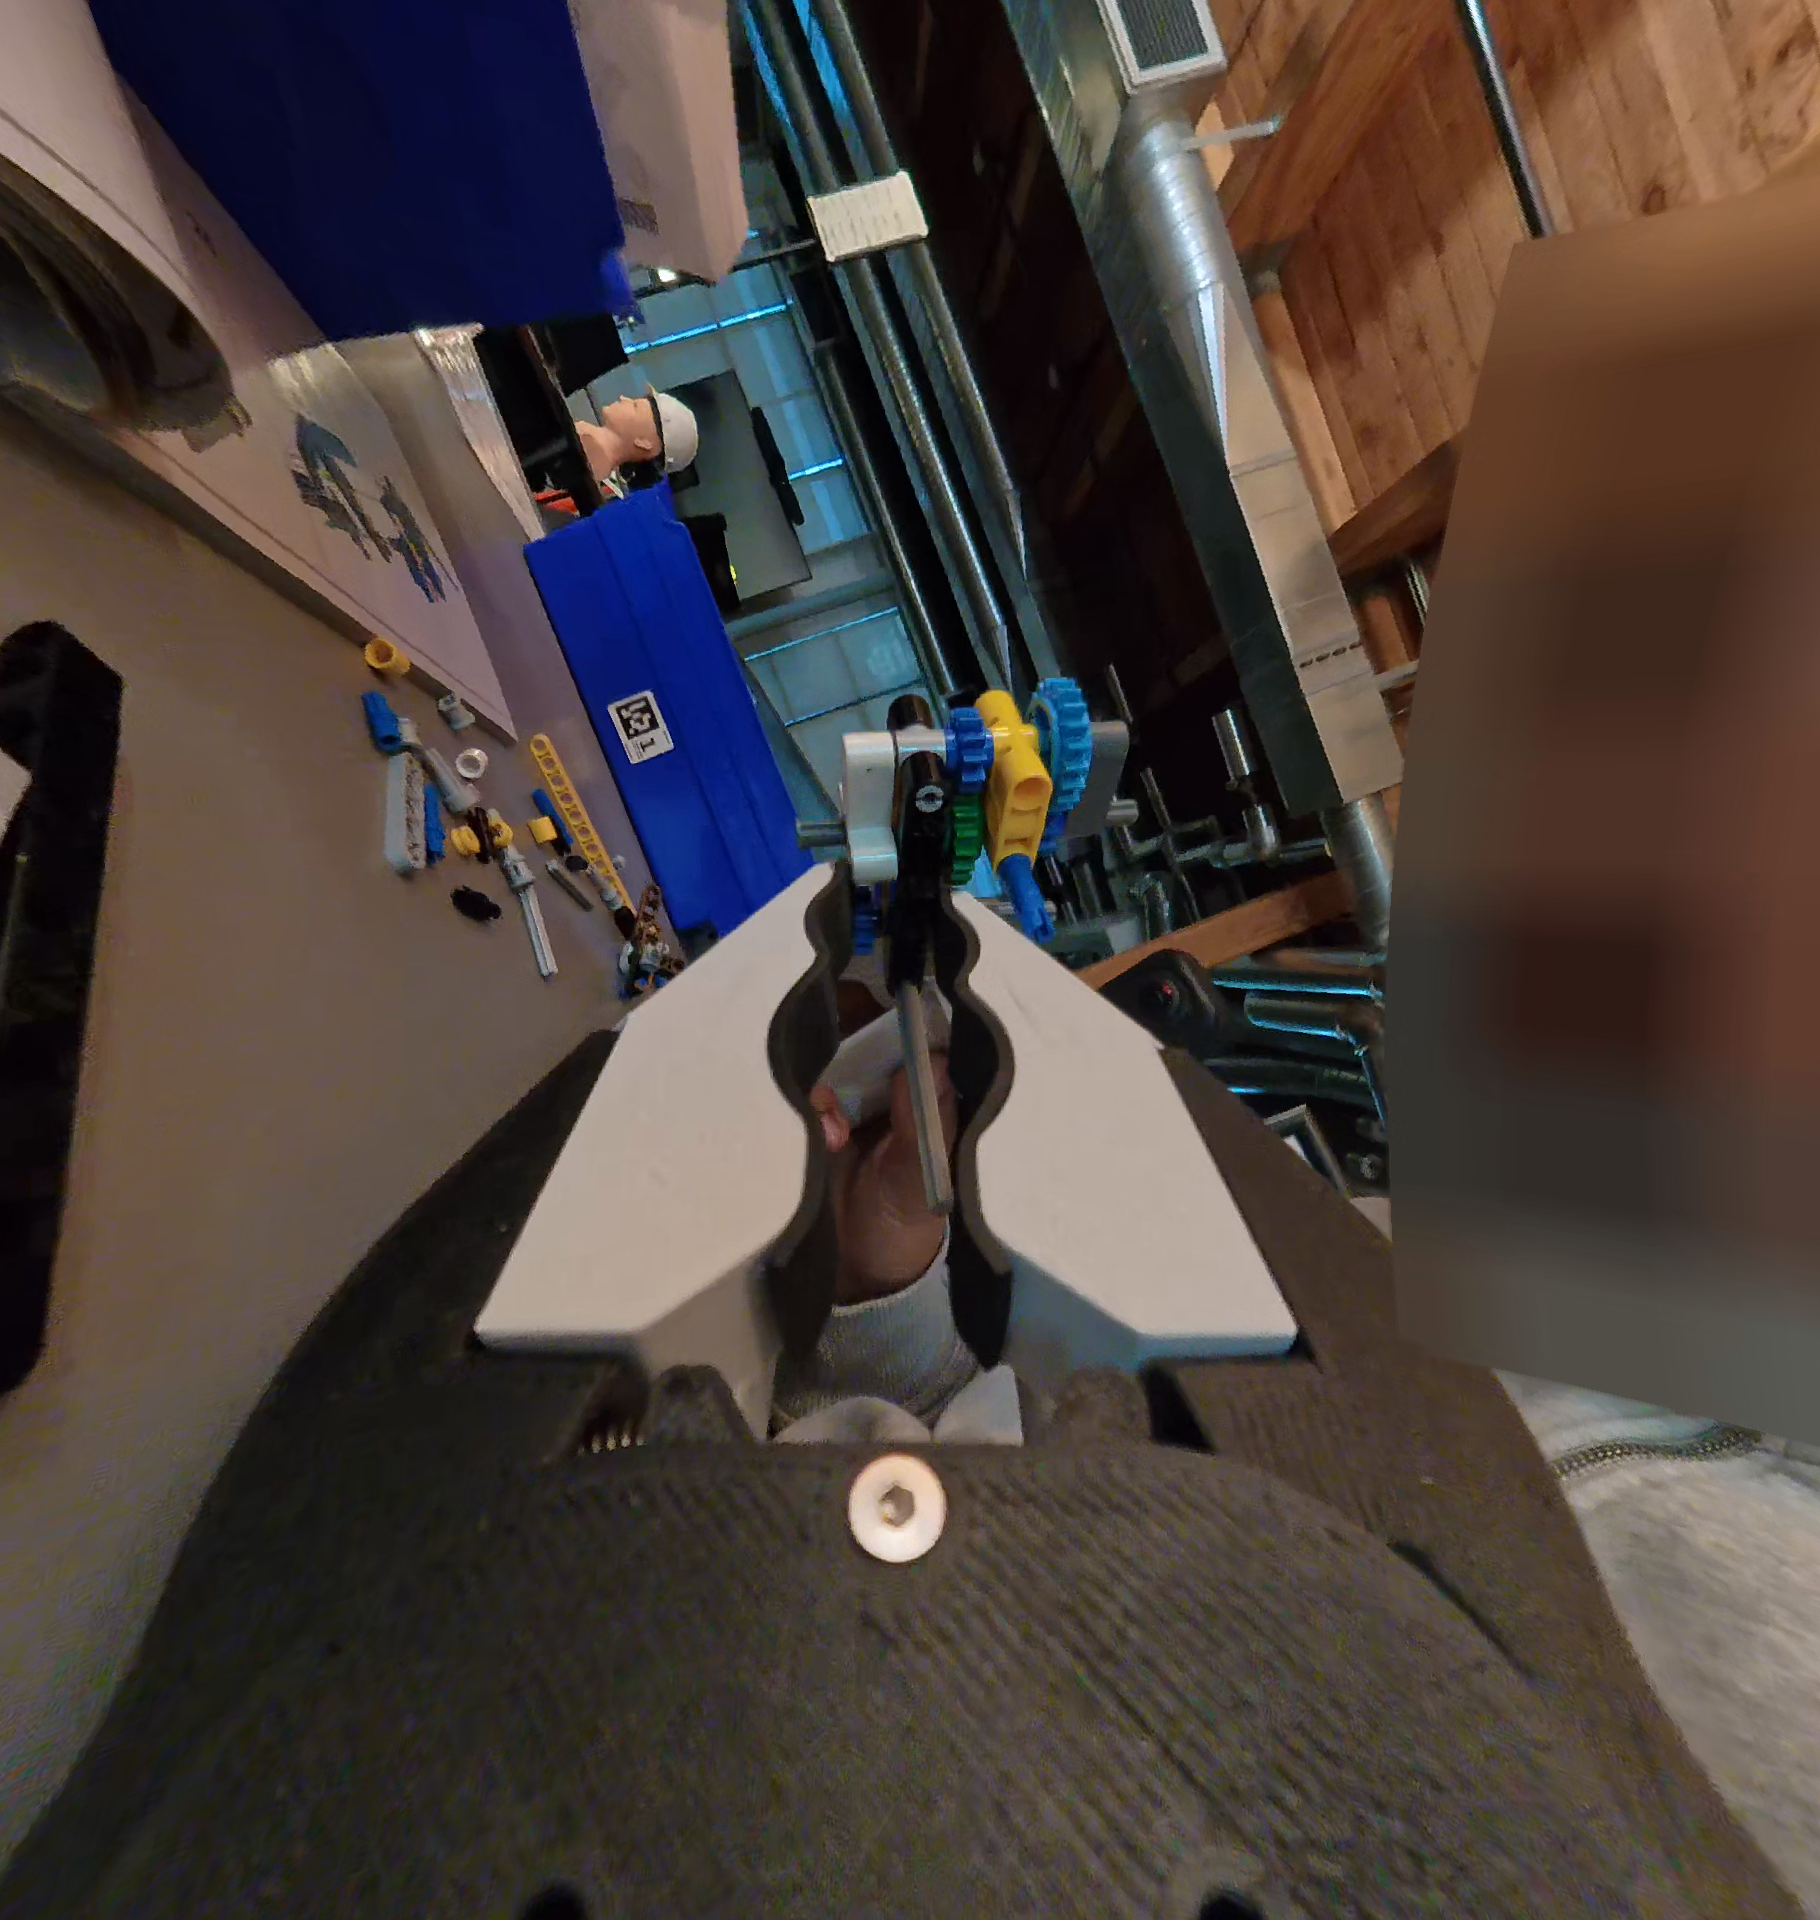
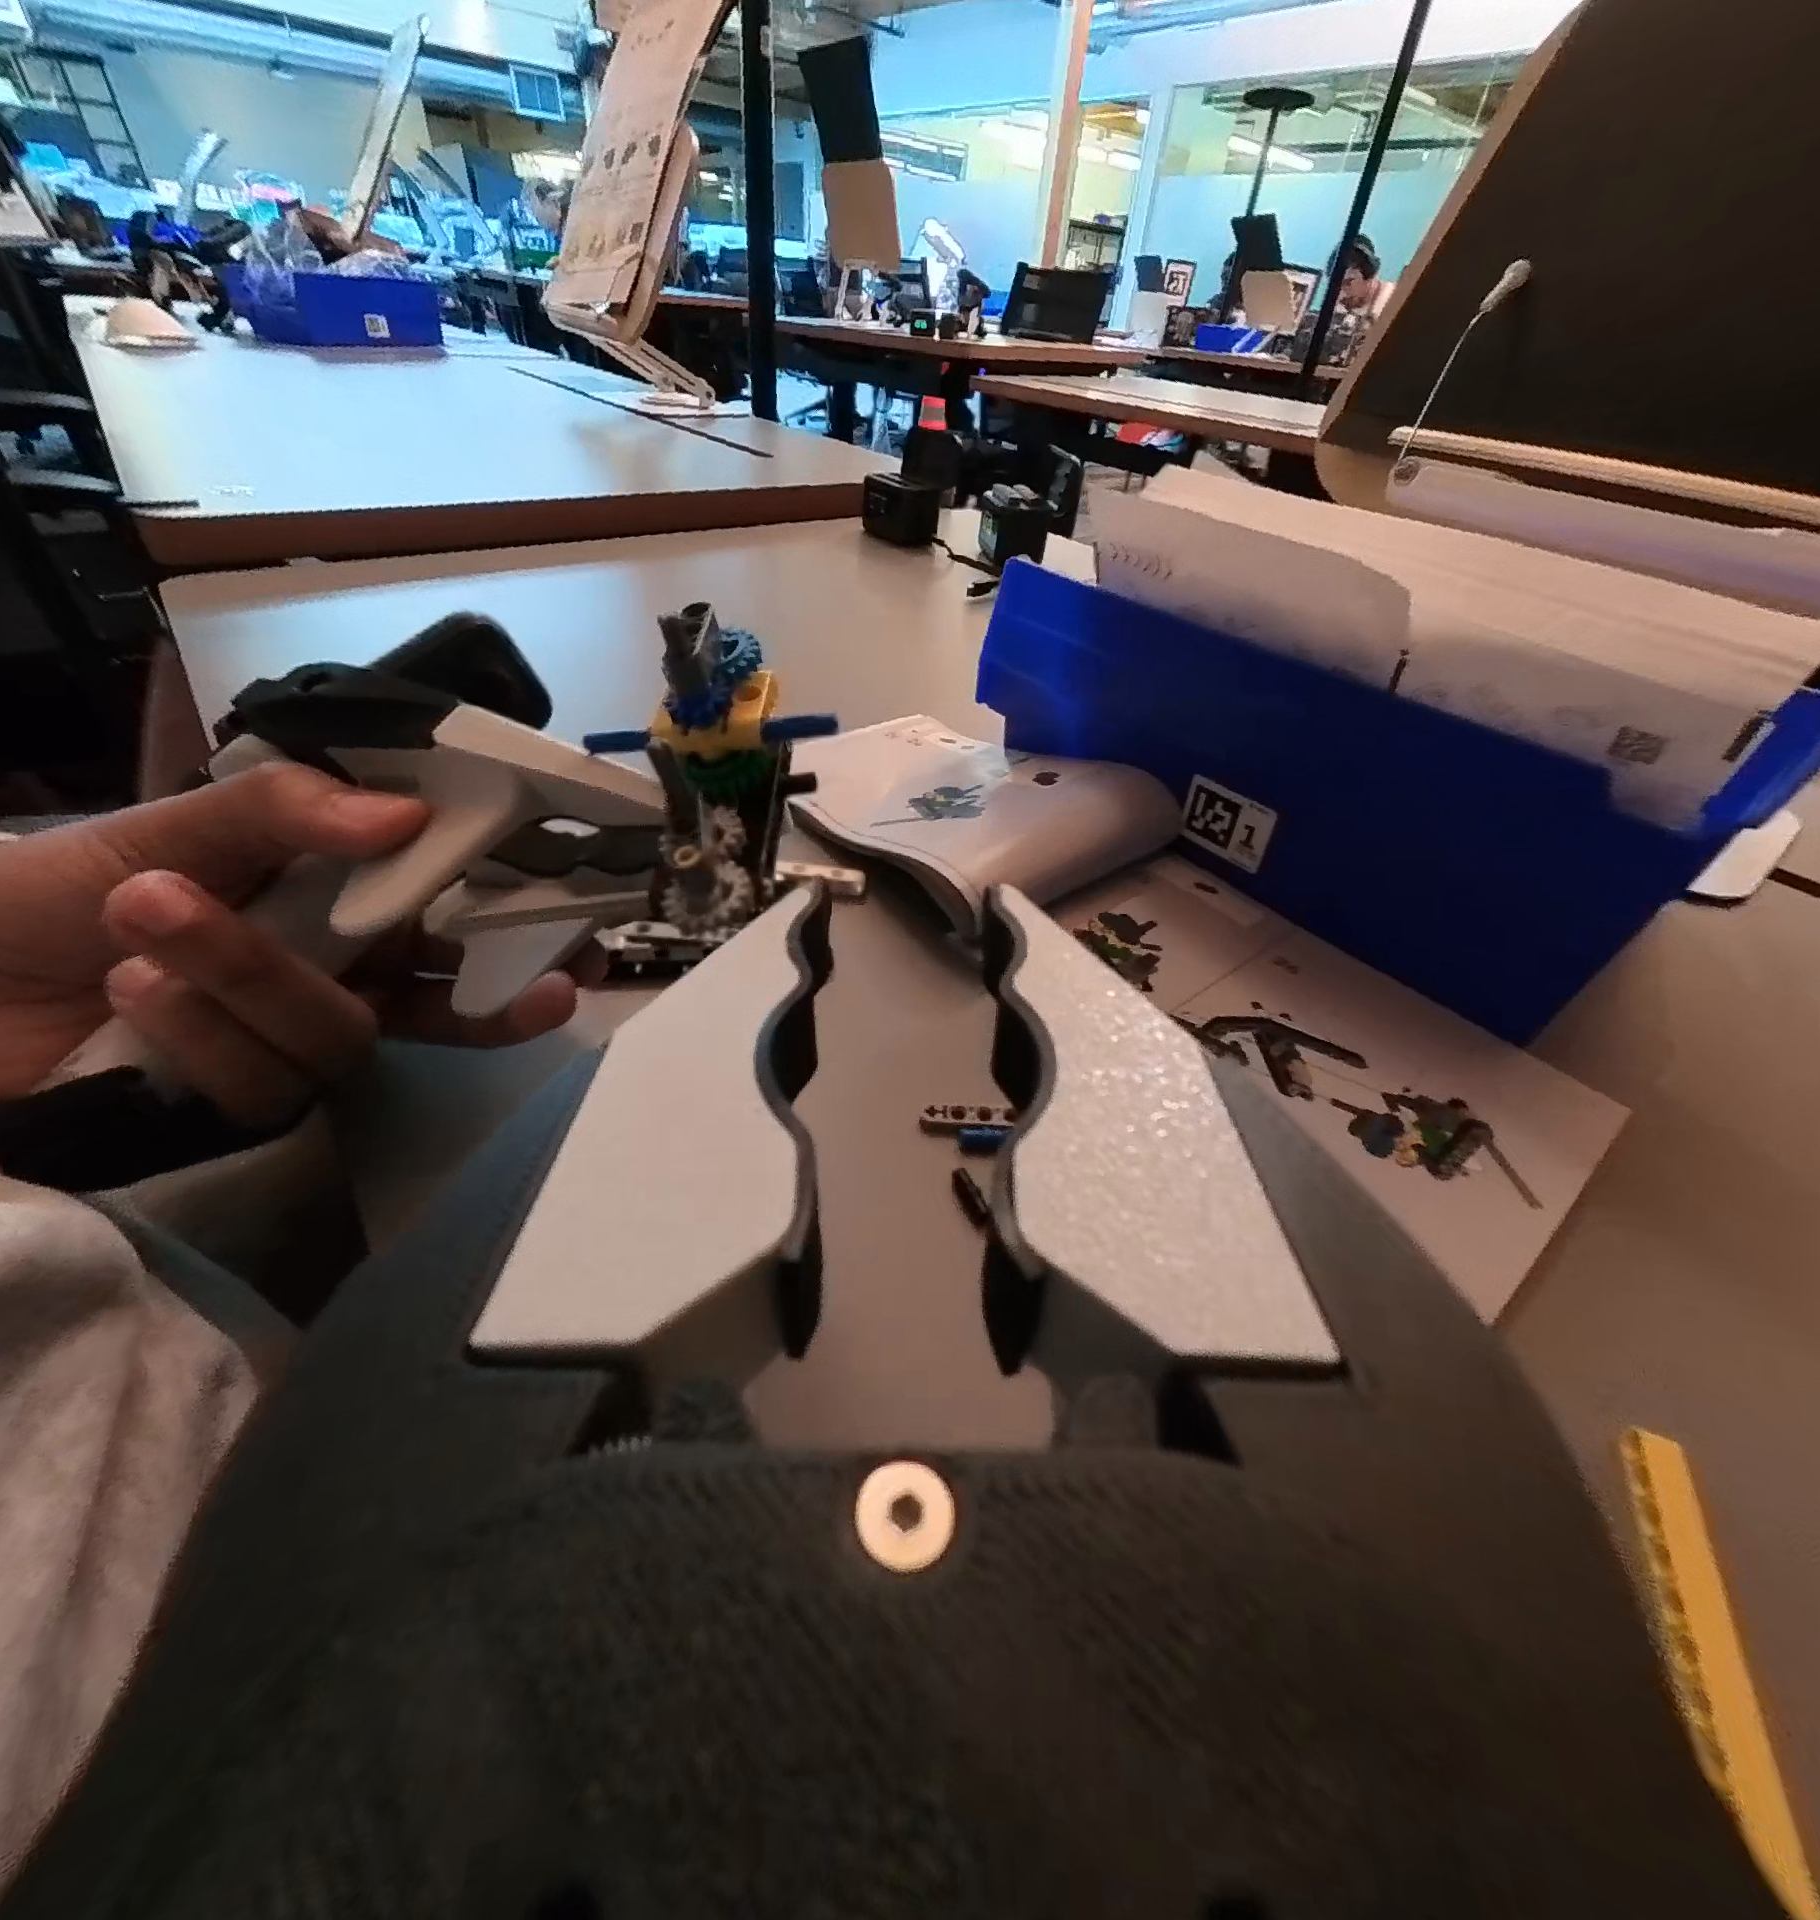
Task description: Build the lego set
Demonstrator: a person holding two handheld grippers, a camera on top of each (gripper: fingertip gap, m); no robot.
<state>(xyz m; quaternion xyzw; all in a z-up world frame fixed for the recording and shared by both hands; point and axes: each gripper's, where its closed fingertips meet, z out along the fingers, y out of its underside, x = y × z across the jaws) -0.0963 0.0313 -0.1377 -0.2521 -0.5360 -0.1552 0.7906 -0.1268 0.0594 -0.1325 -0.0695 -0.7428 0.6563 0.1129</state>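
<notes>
Gears, a yellow connector and black pieces make up the lego assembly (image 1: pixel 963 800) seen in the left wrist view, where it is clamped at the tips of the left gripper (image 1: pixel 901 914). Its jaws are closed on the model's black part, and a grey axle (image 1: pixel 927 1101) hangs back between the fingers. Loose lego parts (image 1: pixel 501 821) are scattered on the table (image 1: pixel 262 987), beside a blue bin (image 1: pixel 667 717).

From the right wrist view, the right gripper (image 2: pixel 906 914) is seen with its jaws spread apart and nothing between them. The assembly (image 2: pixel 714 790) is held upright above the table (image 2: pixel 594 613) by the left gripper (image 2: pixel 615 842), which is gripped by a hand (image 2: pixel 189 935). An open instruction booklet (image 2: pixel 989 821) lies just beyond, against the blue bin (image 2: pixel 1353 821). Small black and blue pieces (image 2: pixel 973 1132) lie on the table between the right gripper's fingers.
</notes>
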